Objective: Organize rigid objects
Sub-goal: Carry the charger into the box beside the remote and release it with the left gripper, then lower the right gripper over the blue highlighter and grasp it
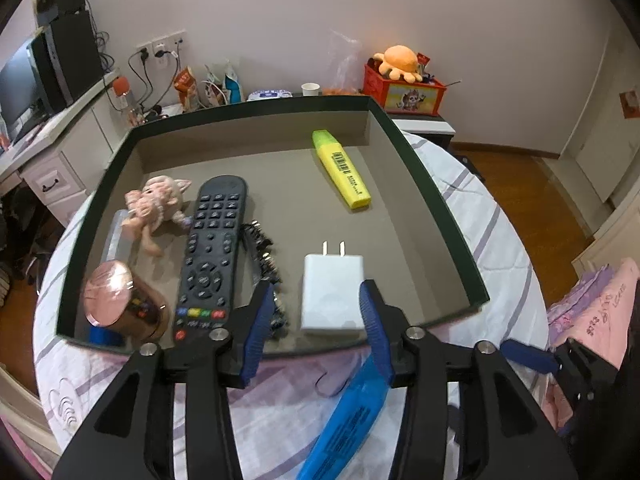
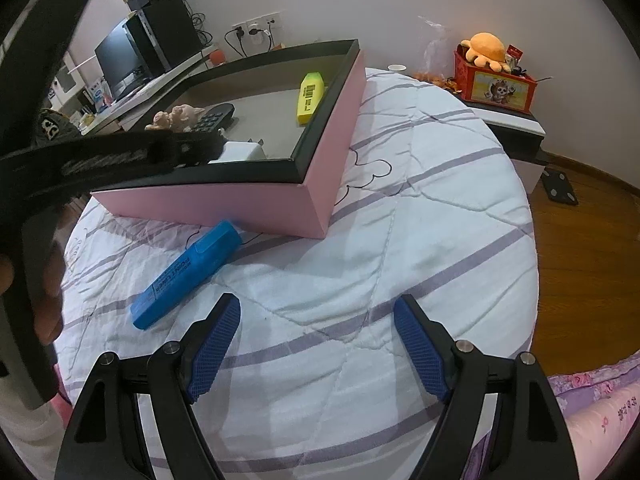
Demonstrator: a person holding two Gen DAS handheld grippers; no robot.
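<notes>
A pink box with a dark rim (image 1: 440, 200) (image 2: 224, 204) sits on the striped bed sheet. Inside lie a white charger (image 1: 332, 292), a black remote (image 1: 212, 248), a yellow highlighter (image 1: 342, 168) (image 2: 310, 96), a pink plush toy (image 1: 156, 204), a dark beaded bracelet (image 1: 266, 264) and a shiny pink cylinder (image 1: 116, 296). My left gripper (image 1: 316, 286) straddles the charger, which rests on the box floor; a gap shows beside the left pad, so it is open. A blue highlighter (image 2: 188, 268) (image 1: 348, 420) lies on the sheet before the box. My right gripper (image 2: 317, 300) hovers open over bare sheet, right of it.
A red toy box with an orange plush octopus (image 2: 486, 50) stands on a nightstand at the back right. A desk with a monitor (image 2: 120, 60) and cables is at the back left. Wooden floor (image 2: 580, 260) lies right of the bed. A pink quilt (image 2: 600, 420) is at the near right.
</notes>
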